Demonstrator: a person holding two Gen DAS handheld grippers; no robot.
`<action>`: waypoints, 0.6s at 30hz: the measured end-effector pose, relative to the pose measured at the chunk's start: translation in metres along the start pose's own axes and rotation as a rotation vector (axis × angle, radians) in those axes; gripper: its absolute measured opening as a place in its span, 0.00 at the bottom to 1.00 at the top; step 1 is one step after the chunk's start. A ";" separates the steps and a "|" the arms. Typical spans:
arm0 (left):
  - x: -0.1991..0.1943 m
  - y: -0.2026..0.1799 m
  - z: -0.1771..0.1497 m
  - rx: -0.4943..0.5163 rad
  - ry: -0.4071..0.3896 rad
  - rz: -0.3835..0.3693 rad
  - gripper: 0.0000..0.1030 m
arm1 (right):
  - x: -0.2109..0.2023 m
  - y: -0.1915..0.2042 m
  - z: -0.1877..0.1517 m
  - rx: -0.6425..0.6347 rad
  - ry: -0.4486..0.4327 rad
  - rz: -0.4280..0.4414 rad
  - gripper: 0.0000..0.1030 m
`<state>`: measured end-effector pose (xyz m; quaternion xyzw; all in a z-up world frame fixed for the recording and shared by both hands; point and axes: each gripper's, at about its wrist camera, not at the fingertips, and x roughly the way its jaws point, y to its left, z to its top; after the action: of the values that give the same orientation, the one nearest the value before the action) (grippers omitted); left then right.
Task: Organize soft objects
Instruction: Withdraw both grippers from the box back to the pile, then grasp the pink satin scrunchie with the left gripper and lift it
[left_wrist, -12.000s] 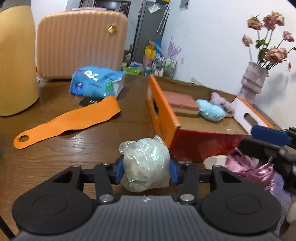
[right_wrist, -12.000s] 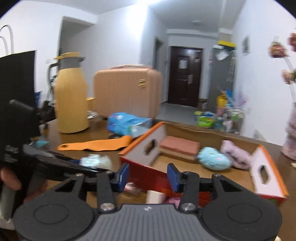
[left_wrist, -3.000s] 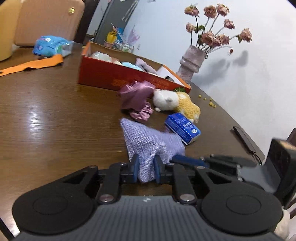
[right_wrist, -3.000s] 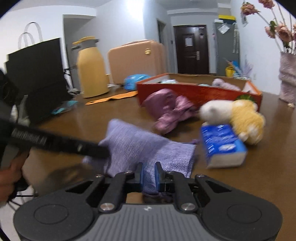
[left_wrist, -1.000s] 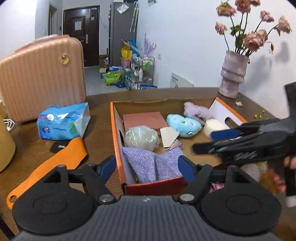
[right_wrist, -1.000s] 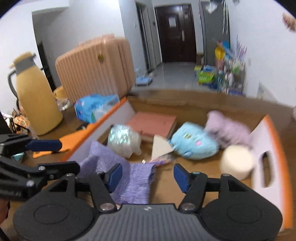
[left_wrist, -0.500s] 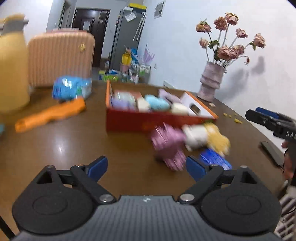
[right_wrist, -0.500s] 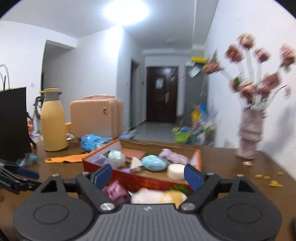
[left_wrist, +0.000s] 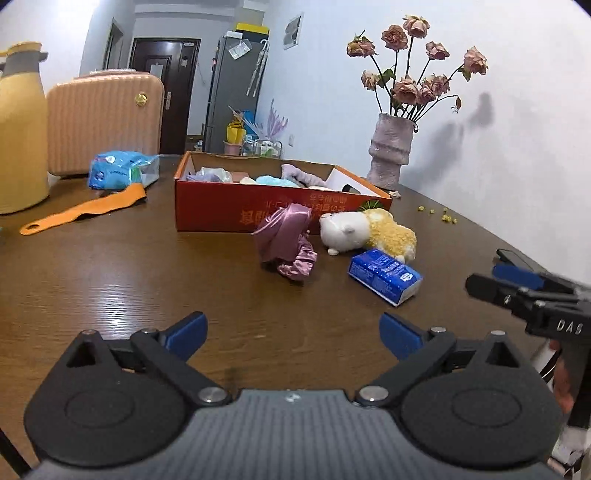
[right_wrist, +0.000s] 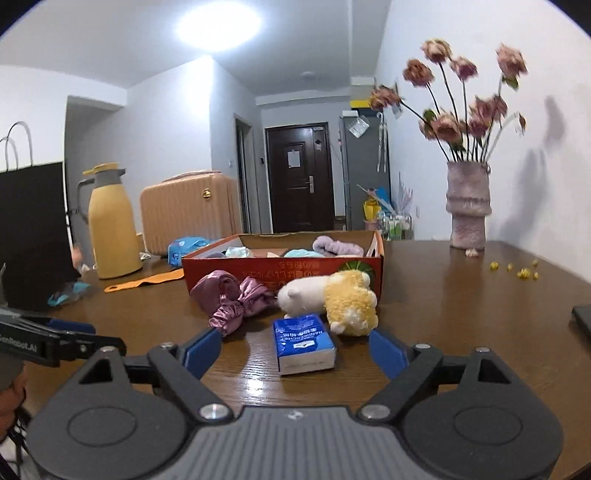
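An orange-red cardboard box (left_wrist: 236, 212) (right_wrist: 258, 271) stands mid-table and holds several soft items, among them a purple cloth. In front of it lie a pink satin bonnet (left_wrist: 286, 242) (right_wrist: 232, 297), a white and yellow plush toy (left_wrist: 367, 230) (right_wrist: 332, 295) and a blue tissue pack (left_wrist: 384, 275) (right_wrist: 303, 343). My left gripper (left_wrist: 293, 332) is open and empty, well short of the bonnet. My right gripper (right_wrist: 295, 349) is open and empty, its fingers either side of the tissue pack, just short of it.
A yellow thermos (right_wrist: 110, 225), a peach suitcase (left_wrist: 103, 122), a blue wipes bag (left_wrist: 122, 170) and an orange strap (left_wrist: 85, 212) sit at the table's left. A vase of dried roses (right_wrist: 467, 206) stands at the back right. A dark phone (right_wrist: 583, 321) lies at the right edge.
Both grippers have let go of the purple cloth in the box and pulled back from it, open and empty. They now sit low over the table, facing the loose items.
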<state>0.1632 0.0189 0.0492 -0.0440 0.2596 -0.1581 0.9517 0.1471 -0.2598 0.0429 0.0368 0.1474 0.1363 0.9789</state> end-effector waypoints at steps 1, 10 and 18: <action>0.005 0.001 0.002 0.002 0.004 -0.010 0.98 | 0.005 0.000 -0.003 0.011 0.016 0.007 0.83; 0.079 -0.015 0.053 0.194 -0.037 0.034 0.98 | 0.039 0.000 -0.010 -0.009 0.081 -0.008 0.71; 0.164 0.008 0.080 0.258 0.199 -0.085 0.45 | 0.075 0.002 0.003 -0.015 0.114 -0.006 0.64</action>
<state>0.3399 -0.0262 0.0375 0.0836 0.3279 -0.2337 0.9115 0.2160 -0.2373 0.0248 0.0210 0.2022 0.1365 0.9696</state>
